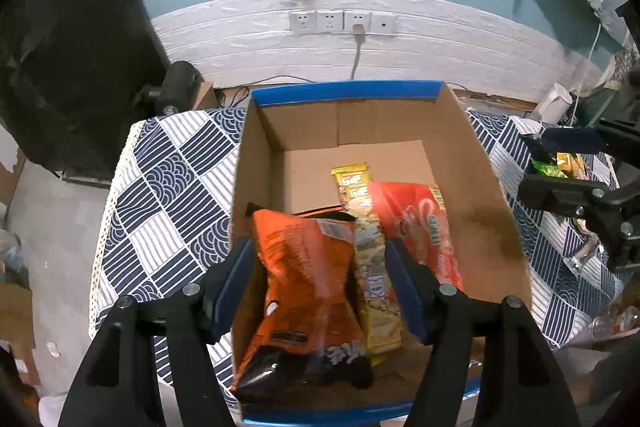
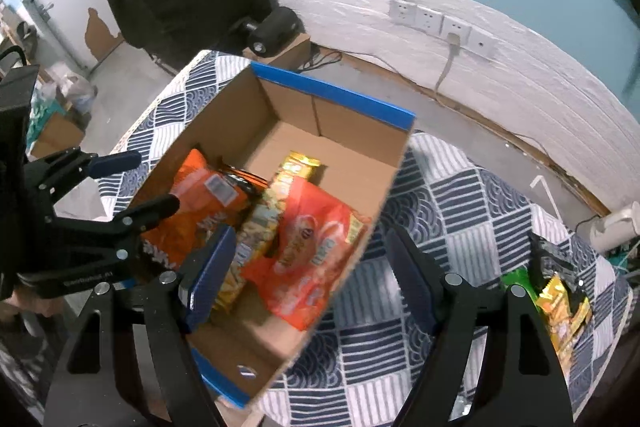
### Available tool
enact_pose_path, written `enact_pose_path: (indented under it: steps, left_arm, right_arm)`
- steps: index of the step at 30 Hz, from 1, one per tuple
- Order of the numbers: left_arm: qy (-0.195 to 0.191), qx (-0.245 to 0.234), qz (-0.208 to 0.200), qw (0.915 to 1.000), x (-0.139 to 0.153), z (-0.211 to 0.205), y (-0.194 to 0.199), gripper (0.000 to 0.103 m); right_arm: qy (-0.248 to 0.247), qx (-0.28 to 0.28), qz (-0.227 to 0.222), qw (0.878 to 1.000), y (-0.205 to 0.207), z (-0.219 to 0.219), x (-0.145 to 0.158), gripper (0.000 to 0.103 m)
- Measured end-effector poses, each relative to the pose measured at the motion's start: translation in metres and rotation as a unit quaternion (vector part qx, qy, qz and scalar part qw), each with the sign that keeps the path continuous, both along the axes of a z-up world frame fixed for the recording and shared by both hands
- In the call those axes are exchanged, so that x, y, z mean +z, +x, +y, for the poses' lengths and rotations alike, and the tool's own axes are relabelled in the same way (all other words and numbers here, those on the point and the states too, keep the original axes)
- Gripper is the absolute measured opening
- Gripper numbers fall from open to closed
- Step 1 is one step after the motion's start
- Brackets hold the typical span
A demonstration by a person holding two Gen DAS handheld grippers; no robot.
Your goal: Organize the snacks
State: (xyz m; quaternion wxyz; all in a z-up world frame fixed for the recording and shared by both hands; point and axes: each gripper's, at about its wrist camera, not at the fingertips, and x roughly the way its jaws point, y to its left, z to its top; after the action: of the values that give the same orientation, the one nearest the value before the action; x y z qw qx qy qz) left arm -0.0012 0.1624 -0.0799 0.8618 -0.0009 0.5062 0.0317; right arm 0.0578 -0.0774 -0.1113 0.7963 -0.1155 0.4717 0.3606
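A cardboard box with blue rims stands on the patterned tablecloth; it also shows in the right wrist view. Inside it lie an orange-and-black chip bag, a yellow snack pack and a red-orange bag. My left gripper is open over the box, its fingers on either side of the orange-and-black bag without pressing it. My right gripper is open and empty above the box's right wall. Several loose snacks lie on the cloth at the right.
The blue-and-white tablecloth covers the table. A white kettle stands at the far right edge. A black speaker and a dark cabinet stand behind left. Wall sockets with a cable sit on the white wall.
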Motion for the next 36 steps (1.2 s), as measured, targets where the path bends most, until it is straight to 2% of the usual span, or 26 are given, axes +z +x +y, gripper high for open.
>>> enact_pose_path:
  steps: [17, 23, 25, 36]
  left_arm:
    - [0.001, -0.06, 0.007, 0.9982, 0.006, -0.071, 0.012, 0.071]
    - [0.009, -0.092, 0.008, 0.9957, 0.009, -0.106, 0.016, 0.071]
    - [0.014, -0.103, 0.007, 0.9945, 0.009, -0.119, 0.017, 0.076]
    - [0.028, -0.149, 0.014, 0.9883, 0.008, -0.178, 0.023, 0.077]
  right_arm:
    - [0.017, -0.058, -0.002, 0.998, 0.005, -0.094, 0.001, 0.078]
    - [0.012, -0.087, 0.001, 0.996, 0.008, -0.141, -0.01, 0.078]
    - [0.01, -0.098, -0.001, 0.995, 0.009, -0.158, -0.014, 0.078]
    - [0.003, -0.158, 0.003, 0.987, 0.015, -0.243, -0.037, 0.078]
